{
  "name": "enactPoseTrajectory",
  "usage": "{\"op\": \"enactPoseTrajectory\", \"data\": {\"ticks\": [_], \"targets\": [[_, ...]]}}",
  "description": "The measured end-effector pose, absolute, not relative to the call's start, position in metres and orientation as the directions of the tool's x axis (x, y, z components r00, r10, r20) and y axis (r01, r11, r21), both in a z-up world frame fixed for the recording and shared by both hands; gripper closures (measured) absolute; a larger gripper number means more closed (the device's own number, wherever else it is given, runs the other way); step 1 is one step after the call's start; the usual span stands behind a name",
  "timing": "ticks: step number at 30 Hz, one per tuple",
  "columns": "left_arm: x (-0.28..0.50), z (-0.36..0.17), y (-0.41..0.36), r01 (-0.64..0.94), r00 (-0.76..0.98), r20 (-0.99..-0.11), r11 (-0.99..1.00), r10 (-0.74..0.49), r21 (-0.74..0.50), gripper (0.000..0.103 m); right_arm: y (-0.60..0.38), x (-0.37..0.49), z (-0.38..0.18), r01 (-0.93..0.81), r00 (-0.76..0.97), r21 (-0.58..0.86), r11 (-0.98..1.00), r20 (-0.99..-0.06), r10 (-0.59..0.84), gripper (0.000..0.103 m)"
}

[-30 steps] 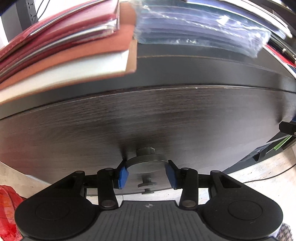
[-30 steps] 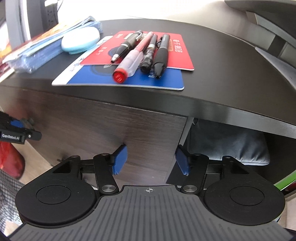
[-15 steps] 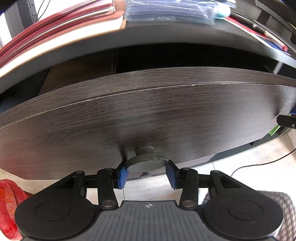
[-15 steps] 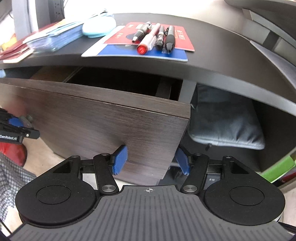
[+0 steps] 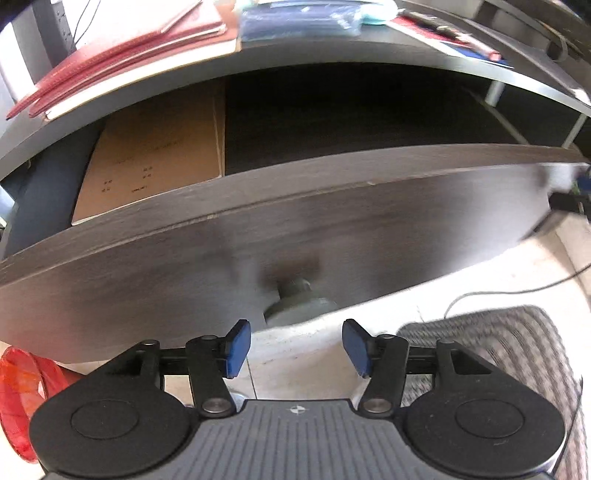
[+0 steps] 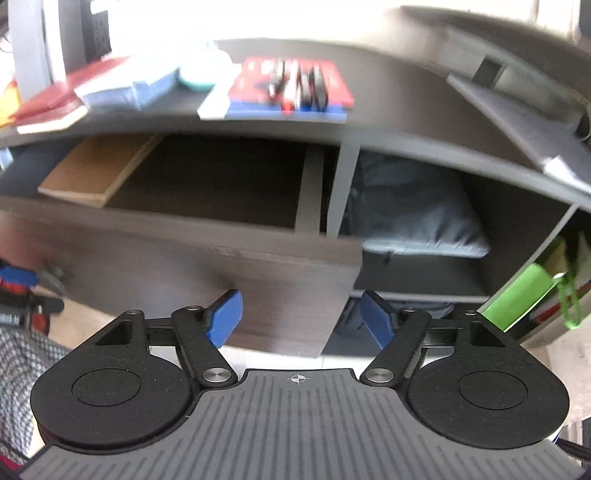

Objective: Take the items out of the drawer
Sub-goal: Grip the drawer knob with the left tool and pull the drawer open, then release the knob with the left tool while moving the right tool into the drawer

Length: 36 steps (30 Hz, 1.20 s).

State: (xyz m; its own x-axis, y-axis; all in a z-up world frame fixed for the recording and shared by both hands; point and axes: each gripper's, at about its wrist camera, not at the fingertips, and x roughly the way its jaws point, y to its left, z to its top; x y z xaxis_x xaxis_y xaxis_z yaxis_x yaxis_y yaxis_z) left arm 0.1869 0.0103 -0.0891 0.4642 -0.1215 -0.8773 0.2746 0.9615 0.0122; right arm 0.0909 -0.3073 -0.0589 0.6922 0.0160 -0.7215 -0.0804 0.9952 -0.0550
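Note:
The dark wood drawer [image 5: 332, 236] stands pulled out from under the desk; it also shows in the right wrist view [image 6: 184, 251]. A brown kraft notebook [image 5: 155, 162] lies flat in its left part, seen too in the right wrist view [image 6: 96, 173]; the rest of the inside is dark. My left gripper [image 5: 295, 347] is open, just back from the round grey knob [image 5: 299, 306] and clear of it. My right gripper [image 6: 301, 317] is open and empty in front of the drawer's right corner.
On the desk top lie red folders [image 5: 122, 51], a blue plastic sleeve [image 5: 295, 22], and pens on red and blue booklets [image 6: 295, 88]. A grey bag [image 6: 413, 218] fills the shelf right of the drawer. A red bin [image 5: 22, 391] and a chequered seat [image 5: 498, 354] are below.
The left gripper pulled the drawer out by its knob, then opened, let go and drew back. The right gripper rose and backed off, so the open drawer and notebook came into view.

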Motion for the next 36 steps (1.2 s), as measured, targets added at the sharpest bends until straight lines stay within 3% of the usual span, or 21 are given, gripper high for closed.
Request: {"op": "enactPoseTrajectory", "data": {"ticks": [3,7,10,16,18,26,30,36], "targets": [[0.177,-0.089,0.013,0.303,0.467,-0.87,0.953,-0.16,-0.012,0.047,-0.3,0.074,-0.034,-0.019,0.773,-0.077,0.997,-0.634,-0.034,0.024],[0.14,-0.095,0.015,0.319,0.5,-0.84,0.947,-0.211,-0.049,0.046,-0.291,0.05,-0.001,0.032,0.895,-0.002,0.999,-0.445,-0.029,0.004],[0.118,-0.067,0.011,0.303,0.556,-0.799,0.951,-0.229,-0.062,0.045,-0.278,0.063,0.005,0.045,0.869,0.022,0.999,-0.495,-0.028,0.002],[0.08,0.004,0.017,0.195,0.687,-0.703,0.979,-0.182,-0.062,0.039,-0.24,0.086,0.0,-0.061,0.843,0.066,0.996,-0.531,0.086,0.01],[0.091,0.003,0.028,0.139,0.707,-0.695,0.989,-0.134,-0.05,0.039,-0.226,0.095,-0.007,-0.082,0.821,0.059,0.995,-0.561,0.102,0.017],[0.134,-0.018,0.059,-0.038,0.704,-0.71,0.999,0.03,0.005,0.035,-0.194,0.114,-0.014,-0.103,0.777,0.045,0.994,-0.62,0.109,0.018],[0.146,-0.034,0.059,-0.049,0.669,-0.741,0.998,0.052,0.025,0.034,-0.183,0.126,-0.02,-0.117,0.739,0.01,0.993,-0.667,0.094,0.024],[0.152,-0.041,0.055,-0.042,0.65,-0.756,0.998,0.07,0.056,0.031,-0.18,0.14,-0.032,-0.099,0.703,0.013,0.995,-0.707,0.079,0.024]]}}
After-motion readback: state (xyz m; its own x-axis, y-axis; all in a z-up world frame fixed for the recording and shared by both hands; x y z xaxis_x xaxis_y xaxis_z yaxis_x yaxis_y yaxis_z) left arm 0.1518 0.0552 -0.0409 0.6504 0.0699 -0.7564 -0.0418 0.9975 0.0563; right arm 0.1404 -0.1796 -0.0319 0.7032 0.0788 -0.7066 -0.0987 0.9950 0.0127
